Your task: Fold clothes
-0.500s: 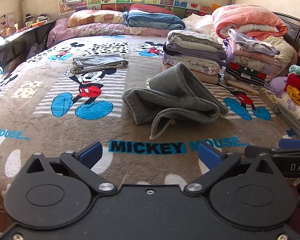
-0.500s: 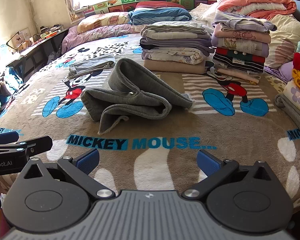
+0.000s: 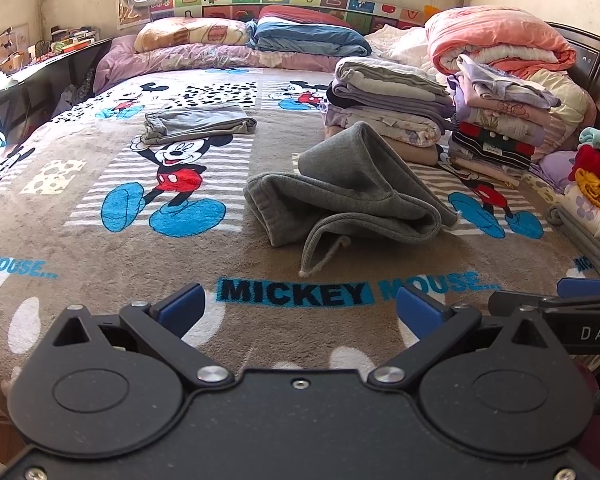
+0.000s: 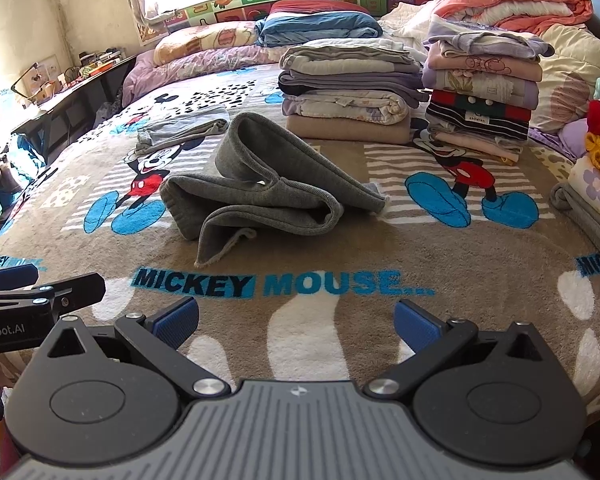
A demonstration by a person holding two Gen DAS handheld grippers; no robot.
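A grey sweat garment [image 3: 352,196] lies loosely folded with one end humped up in the middle of the Mickey Mouse blanket [image 3: 100,248]; it also shows in the right wrist view [image 4: 260,188]. A drawstring hangs from its near edge. My left gripper [image 3: 300,310] is open and empty, low over the blanket's near edge, short of the garment. My right gripper [image 4: 296,320] is open and empty, beside it at about the same distance. Each gripper shows at the edge of the other's view.
A small folded grey piece [image 3: 198,124] lies at the far left. Stacks of folded clothes [image 3: 388,120] [image 4: 480,96] stand behind the garment, more piles [image 3: 596,184] along the right edge. Pillows and quilts [image 3: 308,36] line the headboard. A dark side shelf [image 3: 40,76] runs along the left.
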